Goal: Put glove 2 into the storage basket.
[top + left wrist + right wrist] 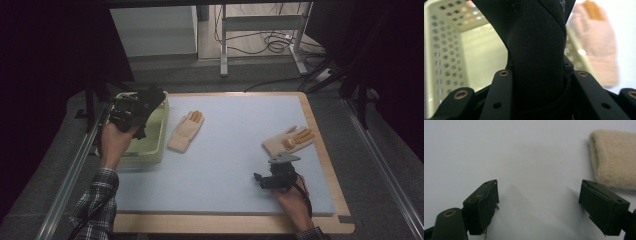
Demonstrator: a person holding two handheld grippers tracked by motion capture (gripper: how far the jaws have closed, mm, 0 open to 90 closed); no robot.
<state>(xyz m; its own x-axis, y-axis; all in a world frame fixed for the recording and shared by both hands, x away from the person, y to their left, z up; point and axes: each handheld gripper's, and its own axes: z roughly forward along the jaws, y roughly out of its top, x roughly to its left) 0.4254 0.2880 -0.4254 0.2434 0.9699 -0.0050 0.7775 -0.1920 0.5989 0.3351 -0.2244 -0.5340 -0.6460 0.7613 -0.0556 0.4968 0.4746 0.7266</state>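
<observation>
Left claw [142, 102] is clamped on a soft black knit fabric glove [536, 50] over the pale perforated plastic basket [159, 131]. Right claw [539, 207] gapes wide, holding nothing, beside a fuzzy beige knit glove [614, 157].

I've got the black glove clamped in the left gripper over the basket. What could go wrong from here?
1. The black glove hangs near the basket rim; released now, part may drape over the wall rather than drop inside.
2. The near beige glove lies close beside the basket, so a swing back could drag it.
3. The right gripper stands open, short of the far beige glove.
</observation>
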